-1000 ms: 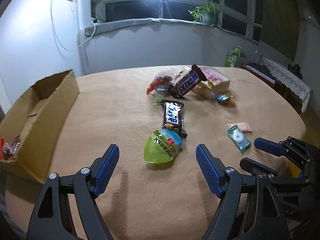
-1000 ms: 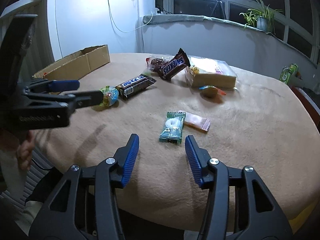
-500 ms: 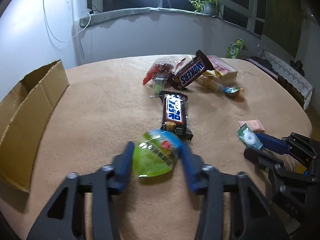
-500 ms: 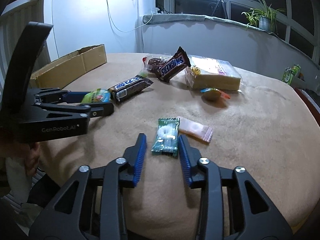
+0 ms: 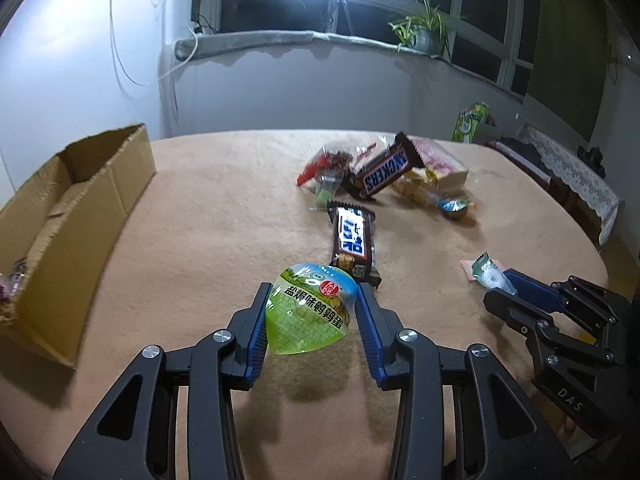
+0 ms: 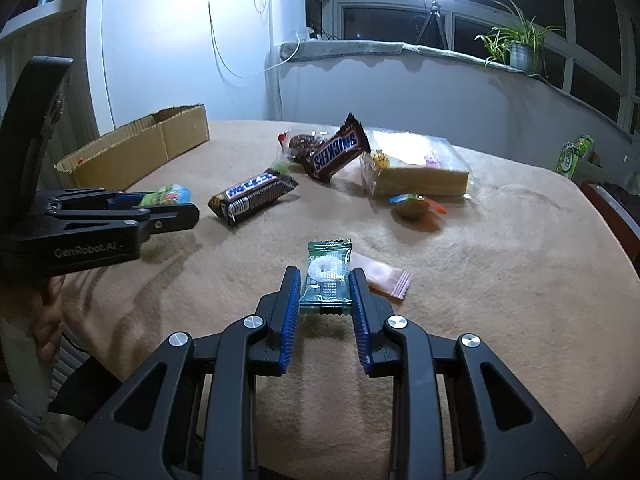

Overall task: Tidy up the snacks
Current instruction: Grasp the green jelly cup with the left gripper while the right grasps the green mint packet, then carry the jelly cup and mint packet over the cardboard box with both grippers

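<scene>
The left gripper (image 5: 311, 316) holds the green jelly cup (image 5: 308, 316) between its blue pads, lifted a little above the table (image 5: 208, 216). The right gripper (image 6: 325, 300) is closed on the green candy packet (image 6: 326, 276), which lies between its fingers, just beside a pink sachet (image 6: 382, 274). The cardboard box (image 5: 76, 196) stands at the left.

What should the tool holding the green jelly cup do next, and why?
Probably carry it left to the cardboard box. The left tool already pinches the jelly cup between both fingers, and a shadow beneath suggests it is lifted off the table. The box sits open on that side, with some snacks inside.
</scene>
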`<move>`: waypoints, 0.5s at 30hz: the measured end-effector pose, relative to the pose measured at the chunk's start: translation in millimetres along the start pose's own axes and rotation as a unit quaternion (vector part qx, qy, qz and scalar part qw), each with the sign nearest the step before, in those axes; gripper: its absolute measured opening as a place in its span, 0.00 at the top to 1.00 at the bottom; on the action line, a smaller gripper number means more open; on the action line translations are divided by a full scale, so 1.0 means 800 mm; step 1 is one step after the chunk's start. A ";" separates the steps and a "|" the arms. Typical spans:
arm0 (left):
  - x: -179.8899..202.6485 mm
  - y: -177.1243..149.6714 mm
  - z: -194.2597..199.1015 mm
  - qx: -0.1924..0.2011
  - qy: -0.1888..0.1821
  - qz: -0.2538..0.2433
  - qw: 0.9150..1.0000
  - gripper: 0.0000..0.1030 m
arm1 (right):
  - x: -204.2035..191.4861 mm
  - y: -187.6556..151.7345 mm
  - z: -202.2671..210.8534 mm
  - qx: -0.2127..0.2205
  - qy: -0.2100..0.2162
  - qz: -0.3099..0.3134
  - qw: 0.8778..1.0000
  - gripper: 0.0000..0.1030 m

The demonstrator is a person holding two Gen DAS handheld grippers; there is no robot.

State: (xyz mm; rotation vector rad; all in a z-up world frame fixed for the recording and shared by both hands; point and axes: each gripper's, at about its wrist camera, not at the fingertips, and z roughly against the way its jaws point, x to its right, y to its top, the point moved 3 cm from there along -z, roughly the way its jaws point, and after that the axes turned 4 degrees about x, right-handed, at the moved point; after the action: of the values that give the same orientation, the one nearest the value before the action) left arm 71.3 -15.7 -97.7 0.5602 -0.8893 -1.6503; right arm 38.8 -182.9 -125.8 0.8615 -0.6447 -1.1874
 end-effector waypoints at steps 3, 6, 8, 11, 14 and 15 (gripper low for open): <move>-0.001 0.003 0.012 0.010 0.001 0.002 1.000 0.62 | -0.003 0.004 0.008 0.006 -0.001 0.004 1.000 0.75; -0.003 0.005 0.024 0.019 0.001 0.006 1.000 0.62 | -0.008 0.008 0.016 0.013 -0.003 0.008 1.000 0.75; -0.004 0.006 0.031 0.024 0.002 0.008 1.000 0.62 | -0.011 0.011 0.022 0.017 -0.005 0.011 1.000 0.75; -0.007 0.007 0.043 0.032 0.003 0.012 0.999 0.62 | -0.015 0.015 0.029 0.023 -0.007 0.015 1.000 0.75; -0.011 0.008 0.053 0.040 0.005 0.016 0.999 0.62 | -0.020 0.019 0.035 0.028 -0.008 0.019 0.999 0.75; -0.012 0.008 0.056 0.043 0.005 0.018 0.999 0.62 | -0.021 0.020 0.037 0.029 -0.009 0.020 0.999 0.75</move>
State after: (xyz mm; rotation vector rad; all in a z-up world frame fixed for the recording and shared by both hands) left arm 43.8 5.0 -66.7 0.6081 -0.9599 -1.5818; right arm 18.4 -171.2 -96.3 0.8837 -0.7104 -1.1457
